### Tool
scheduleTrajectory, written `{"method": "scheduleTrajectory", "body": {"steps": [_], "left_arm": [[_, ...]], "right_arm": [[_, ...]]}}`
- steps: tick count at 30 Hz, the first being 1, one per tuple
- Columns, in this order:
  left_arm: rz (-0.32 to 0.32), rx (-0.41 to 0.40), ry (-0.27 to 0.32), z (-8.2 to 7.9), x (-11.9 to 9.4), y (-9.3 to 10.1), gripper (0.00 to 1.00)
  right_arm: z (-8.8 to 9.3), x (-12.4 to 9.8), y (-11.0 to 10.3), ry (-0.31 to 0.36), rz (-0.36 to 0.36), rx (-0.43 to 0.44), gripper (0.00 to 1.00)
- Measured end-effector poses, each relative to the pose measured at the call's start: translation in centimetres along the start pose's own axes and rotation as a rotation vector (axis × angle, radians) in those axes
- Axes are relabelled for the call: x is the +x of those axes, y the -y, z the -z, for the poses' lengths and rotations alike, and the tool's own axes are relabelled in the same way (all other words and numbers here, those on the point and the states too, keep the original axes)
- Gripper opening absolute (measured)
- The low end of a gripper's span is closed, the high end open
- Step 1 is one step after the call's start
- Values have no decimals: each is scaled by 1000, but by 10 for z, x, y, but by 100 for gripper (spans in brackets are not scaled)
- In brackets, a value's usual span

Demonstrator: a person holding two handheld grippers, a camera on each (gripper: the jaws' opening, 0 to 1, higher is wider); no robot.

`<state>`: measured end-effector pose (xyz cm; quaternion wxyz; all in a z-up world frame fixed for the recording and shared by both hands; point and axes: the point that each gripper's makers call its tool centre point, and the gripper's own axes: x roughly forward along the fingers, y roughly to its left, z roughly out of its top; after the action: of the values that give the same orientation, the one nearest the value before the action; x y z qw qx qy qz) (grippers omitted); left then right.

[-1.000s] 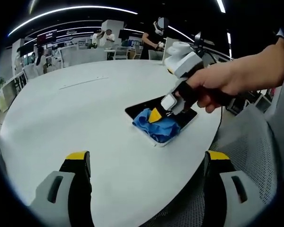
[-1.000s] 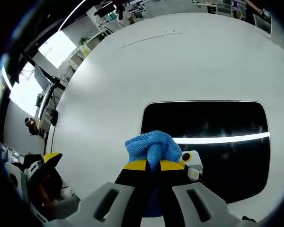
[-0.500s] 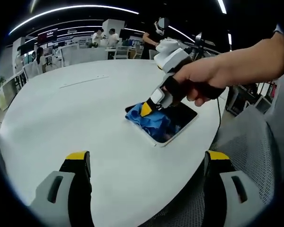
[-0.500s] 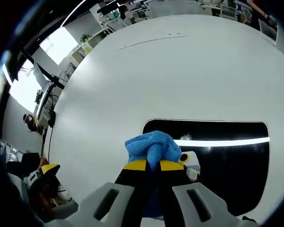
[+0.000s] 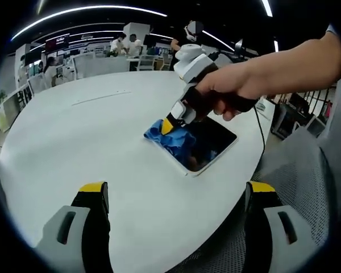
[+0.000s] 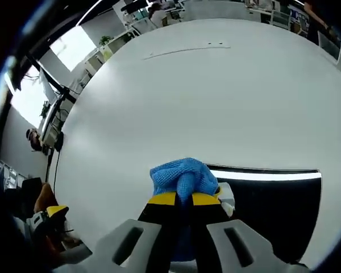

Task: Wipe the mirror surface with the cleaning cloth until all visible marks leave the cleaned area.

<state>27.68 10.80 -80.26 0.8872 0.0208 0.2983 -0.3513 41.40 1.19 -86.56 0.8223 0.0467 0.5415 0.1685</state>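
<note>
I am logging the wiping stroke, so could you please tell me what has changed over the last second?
The right gripper, shut on the blue cloth, dragged it across the mirror from the near part to the far edge, beside the white table. The grip on the cloth is unchanged, the mirror lies where it was, and the left gripper stays open above the table.

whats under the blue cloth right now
The blue cloth, clamped in the right gripper, sits on the far end of the mirror lying flat on the white table. Any marks beneath the cloth are covered.
</note>
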Motion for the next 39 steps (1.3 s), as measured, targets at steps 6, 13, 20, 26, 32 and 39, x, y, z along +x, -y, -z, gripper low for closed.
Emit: {"method": "scheduleTrajectory", "body": {"steps": [6, 13, 20, 26, 32, 39], "left_arm": [[-2, -2, -2, 1, 1, -2, 99], [-4, -2, -2, 1, 1, -2, 99], [-4, -3, -11, 2, 1, -2, 98], [-2, -4, -12, 3, 1, -1, 98], [-6, -4, -14, 3, 1, -2, 98], [-7, -10, -14, 3, 1, -3, 98]], "right_arm": [[-7, 4, 2, -2, 6, -13, 2], [-17, 7, 5, 4, 13, -10, 2], [-21, 12, 4, -4, 0, -7, 2], [-20, 12, 5, -6, -7, -4, 2], [-21, 12, 6, -9, -22, -23, 2], [-19, 9, 6, -15, -37, 0, 2]]}}
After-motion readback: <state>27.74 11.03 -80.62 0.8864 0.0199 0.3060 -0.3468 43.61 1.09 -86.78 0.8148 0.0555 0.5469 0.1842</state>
